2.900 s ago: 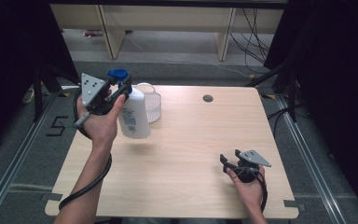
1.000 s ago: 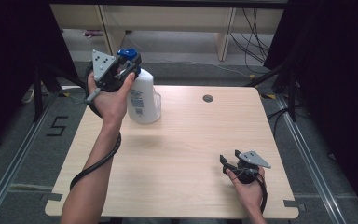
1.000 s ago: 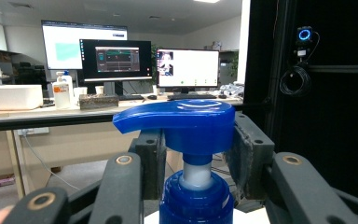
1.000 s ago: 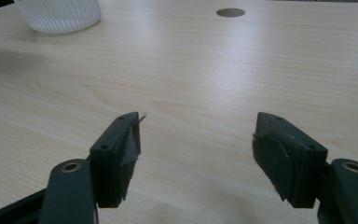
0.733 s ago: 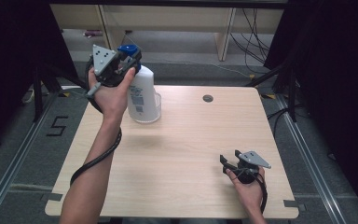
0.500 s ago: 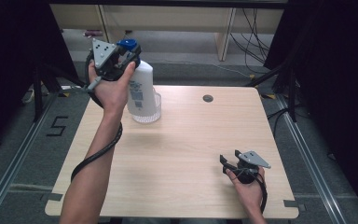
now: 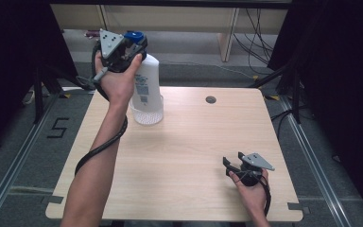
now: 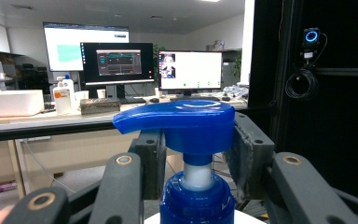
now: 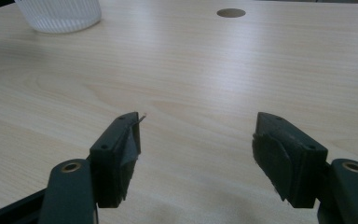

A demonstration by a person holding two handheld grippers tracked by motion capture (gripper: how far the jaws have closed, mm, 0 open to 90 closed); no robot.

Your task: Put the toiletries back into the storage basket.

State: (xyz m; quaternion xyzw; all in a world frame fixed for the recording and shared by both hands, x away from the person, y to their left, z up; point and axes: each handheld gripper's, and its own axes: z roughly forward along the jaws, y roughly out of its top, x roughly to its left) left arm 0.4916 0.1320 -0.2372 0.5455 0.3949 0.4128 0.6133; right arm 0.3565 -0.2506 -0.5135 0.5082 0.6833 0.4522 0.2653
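The left gripper is clasping the pump bottle by its blue neck and lifting it higher above the ribbed cup at the table's eleven o'clock; the right gripper is resting at five o'clock, jaws apart, holding nothing; pouring into the cup looks likely next.

A: The pump bottle is smooth white plastic, its blue pump head glossy.
B: The cup is ribbed clear plastic; the desk pale matt wood grain. The right tool has 2 matt black jaws.
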